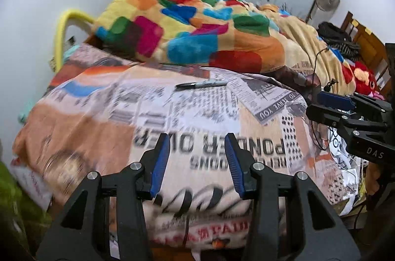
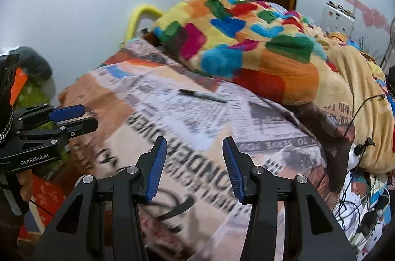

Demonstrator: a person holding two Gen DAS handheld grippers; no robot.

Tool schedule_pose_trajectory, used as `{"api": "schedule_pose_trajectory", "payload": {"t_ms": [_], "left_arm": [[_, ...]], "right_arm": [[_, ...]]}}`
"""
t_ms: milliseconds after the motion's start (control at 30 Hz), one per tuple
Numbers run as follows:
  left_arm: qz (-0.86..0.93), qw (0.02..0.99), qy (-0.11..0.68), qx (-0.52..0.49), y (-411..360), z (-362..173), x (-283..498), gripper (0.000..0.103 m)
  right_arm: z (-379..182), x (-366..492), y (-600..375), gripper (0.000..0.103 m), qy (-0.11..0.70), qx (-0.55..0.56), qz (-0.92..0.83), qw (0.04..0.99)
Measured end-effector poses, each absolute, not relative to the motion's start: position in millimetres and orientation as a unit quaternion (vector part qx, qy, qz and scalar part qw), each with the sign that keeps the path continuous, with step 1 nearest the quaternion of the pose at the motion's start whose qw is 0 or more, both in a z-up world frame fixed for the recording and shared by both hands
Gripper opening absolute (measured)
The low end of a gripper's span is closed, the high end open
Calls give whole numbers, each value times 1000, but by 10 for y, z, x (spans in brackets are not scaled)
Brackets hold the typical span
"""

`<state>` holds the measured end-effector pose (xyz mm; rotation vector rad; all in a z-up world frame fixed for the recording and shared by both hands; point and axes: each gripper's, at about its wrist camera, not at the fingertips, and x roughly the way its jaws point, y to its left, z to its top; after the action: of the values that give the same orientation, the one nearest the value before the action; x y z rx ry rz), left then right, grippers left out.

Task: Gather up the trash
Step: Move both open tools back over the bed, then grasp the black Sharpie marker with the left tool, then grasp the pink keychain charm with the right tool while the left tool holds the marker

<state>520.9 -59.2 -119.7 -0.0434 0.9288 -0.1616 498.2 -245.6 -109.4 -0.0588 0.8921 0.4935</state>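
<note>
Just ahead of both tongs: newsprint bedsheet (image 1: 172, 113), nothing gripped. Left gripper (image 1: 197, 157) jaws wide apart, empty; right gripper (image 2: 195, 159) same.

Further ahead, centered between the jaws, a black marker (image 1: 201, 84) lies flat on the sheet, the only loose item I'd judge a pickup candidate; no obvious trash visible.

Risks: thin marker on soft fabric, so the pads may pinch the sheet or roll it; the cable (image 2: 355, 118) to the right could snag.

Beyond that: piled colorful blanket (image 1: 192, 31).

No bin or bag identifiable in either view, so contents unknown.
</note>
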Motion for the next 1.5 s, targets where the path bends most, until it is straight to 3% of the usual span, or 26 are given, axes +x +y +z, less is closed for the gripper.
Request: {"api": "schedule_pose_trajectory", "payload": {"t_ms": [533,967,1033,1100,1200,1367,1500], "left_arm": [[-149,864,480,17,-981,-2281,7067,45],[-215,844,492,6,-874,-2589,7449,45],[-214,845,490,0,-825,-2592,7407,42],[-203,848,489,9,-797,-2610,7341,22],[-190,852,487,12,-730,-2617,7243,14],[-188,853,487,6,-669,-2624,7156,11],[-183,856,484,2,-674,-2624,7115,11]], "right_arm": [[-1913,6607,-2541,44,500,30,256,827],[-2382,7624,-1960,44,557,35,268,785],[-2497,7743,-1819,44,570,35,268,776],[-2583,7811,-1723,44,580,34,267,769],[-2719,7894,-1555,44,590,21,261,764],[-2839,7915,-1373,43,584,-32,242,774],[-2844,7896,-1384,23,577,-56,238,779]]}}
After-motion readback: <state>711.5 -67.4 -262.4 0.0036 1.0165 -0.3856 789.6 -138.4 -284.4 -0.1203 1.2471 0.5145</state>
